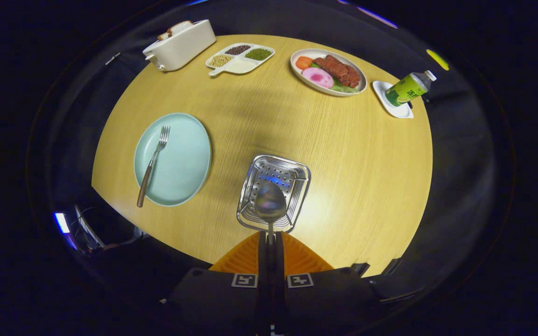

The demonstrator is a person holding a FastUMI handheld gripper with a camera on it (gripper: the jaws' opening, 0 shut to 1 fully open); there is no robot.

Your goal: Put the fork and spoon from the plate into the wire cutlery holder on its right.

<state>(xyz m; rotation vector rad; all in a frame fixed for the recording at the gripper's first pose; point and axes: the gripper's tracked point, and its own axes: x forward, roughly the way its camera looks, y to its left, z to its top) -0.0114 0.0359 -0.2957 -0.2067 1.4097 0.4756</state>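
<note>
My gripper [271, 239] is shut on the handle of a metal spoon [270, 202]. The spoon's bowl points forward and hangs over the open top of the wire cutlery holder [297, 170], seen from above just ahead of the fingers. To the holder's left lies a pale green plate [182, 161] on the wooden table. A fork [153, 158] with a brown handle rests across the plate's left side, tines pointing away from me.
At the table's far side stand a white toaster with bread [180, 44], a divided dish of beans [240, 58], a plate of food [329, 71] and a green bottle [408, 88] lying on a small white dish. The table's near edge [180, 249] curves just below the holder.
</note>
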